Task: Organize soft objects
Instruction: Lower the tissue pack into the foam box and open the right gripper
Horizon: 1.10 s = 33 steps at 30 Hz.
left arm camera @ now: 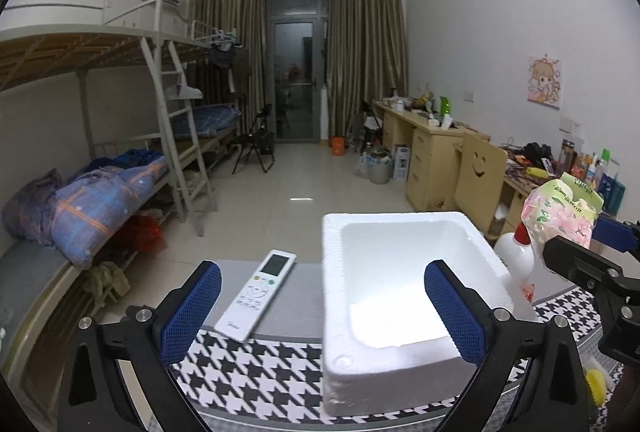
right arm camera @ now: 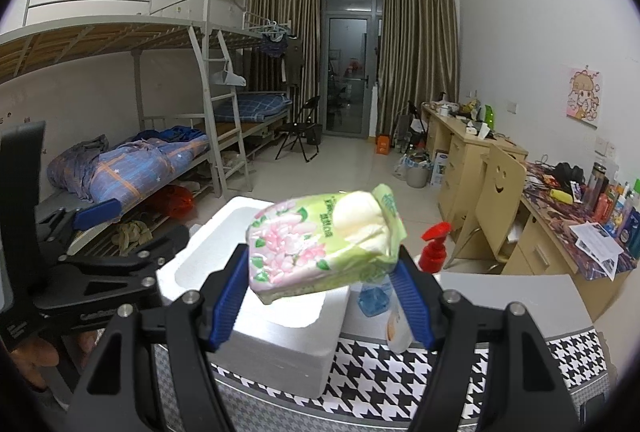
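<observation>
Tissue pack [right arm camera: 324,240] clamped between right gripper [right arm camera: 320,296] fingers, held above foam box [right arm camera: 276,344] on houndstooth tabletop [right arm camera: 420,372], left gripper [left arm camera: 320,316] fingers spread wide, nothing gripped, box rim between them, remote [left arm camera: 256,292] beside box.

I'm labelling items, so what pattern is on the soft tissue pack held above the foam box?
Pink flowers on light green plastic tissue pack, clearest in the right wrist view.
</observation>
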Each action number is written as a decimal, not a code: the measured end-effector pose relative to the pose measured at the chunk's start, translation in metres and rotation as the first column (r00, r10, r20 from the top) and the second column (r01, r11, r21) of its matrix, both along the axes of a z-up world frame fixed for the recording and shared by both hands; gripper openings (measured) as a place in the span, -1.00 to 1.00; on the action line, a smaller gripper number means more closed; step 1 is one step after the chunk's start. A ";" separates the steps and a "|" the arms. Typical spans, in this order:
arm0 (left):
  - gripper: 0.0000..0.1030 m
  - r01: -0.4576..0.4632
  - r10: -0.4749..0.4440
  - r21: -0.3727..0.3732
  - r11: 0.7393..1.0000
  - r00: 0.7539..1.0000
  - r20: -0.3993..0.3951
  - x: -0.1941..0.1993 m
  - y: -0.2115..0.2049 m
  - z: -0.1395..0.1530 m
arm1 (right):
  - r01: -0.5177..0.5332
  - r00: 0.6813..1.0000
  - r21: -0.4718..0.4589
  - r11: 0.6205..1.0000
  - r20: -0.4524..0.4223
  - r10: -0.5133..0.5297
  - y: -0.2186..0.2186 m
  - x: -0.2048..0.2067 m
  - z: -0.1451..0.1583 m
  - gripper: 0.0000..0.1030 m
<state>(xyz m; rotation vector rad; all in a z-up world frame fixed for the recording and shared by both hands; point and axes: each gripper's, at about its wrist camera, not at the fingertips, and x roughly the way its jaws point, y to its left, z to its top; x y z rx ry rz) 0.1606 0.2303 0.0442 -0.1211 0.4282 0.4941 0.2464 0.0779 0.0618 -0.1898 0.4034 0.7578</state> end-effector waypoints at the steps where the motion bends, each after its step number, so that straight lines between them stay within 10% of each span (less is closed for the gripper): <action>1: 0.98 -0.004 0.004 -0.004 1.000 1.000 0.000 -0.001 0.002 0.000 | -0.001 1.000 0.001 1.000 -0.002 0.001 0.001 0.000 0.000 0.42; 33: 0.98 -0.054 0.054 0.002 0.999 0.999 0.000 -0.046 0.017 -0.007 | -0.018 0.993 -0.064 0.998 -0.113 0.010 0.050 0.029 -0.028 0.42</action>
